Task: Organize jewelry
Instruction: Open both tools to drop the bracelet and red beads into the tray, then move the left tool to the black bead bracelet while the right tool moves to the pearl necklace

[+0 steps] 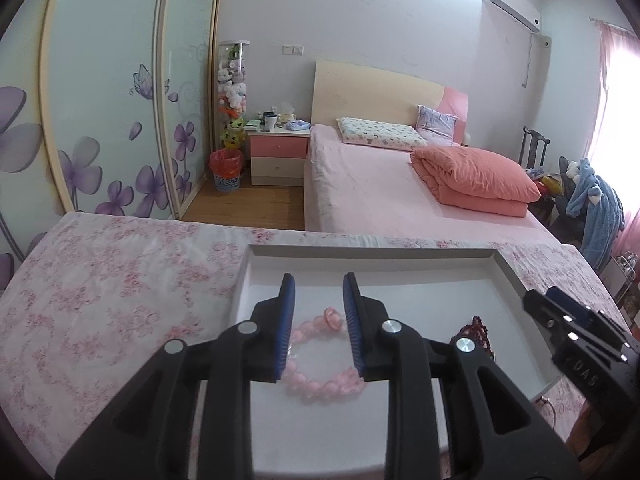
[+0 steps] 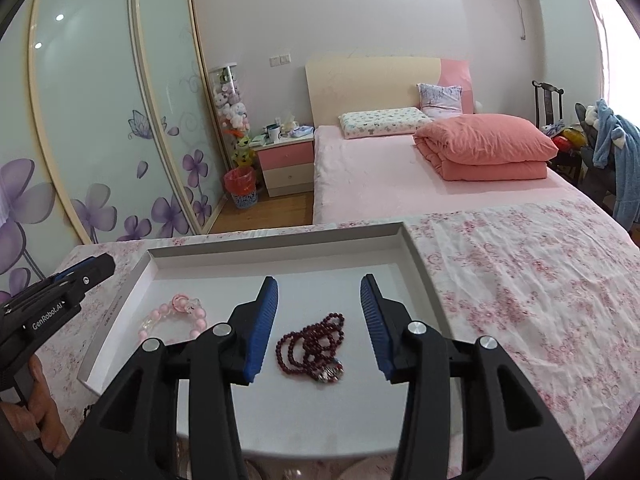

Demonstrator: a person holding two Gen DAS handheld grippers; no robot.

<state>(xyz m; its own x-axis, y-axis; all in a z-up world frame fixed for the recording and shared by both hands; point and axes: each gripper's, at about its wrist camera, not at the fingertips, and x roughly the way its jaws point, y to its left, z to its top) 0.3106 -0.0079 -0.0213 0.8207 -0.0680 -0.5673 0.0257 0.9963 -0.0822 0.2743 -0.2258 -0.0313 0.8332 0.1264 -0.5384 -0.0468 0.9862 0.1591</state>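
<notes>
Both jaws stand apart, red necklace (image 2: 314,346) lying loose between them.

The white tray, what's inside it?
Inside the white tray lie a pink bead bracelet and a dark red bead necklace, apart. The tray's near end is covered by the right hand-held gripper.
</notes>
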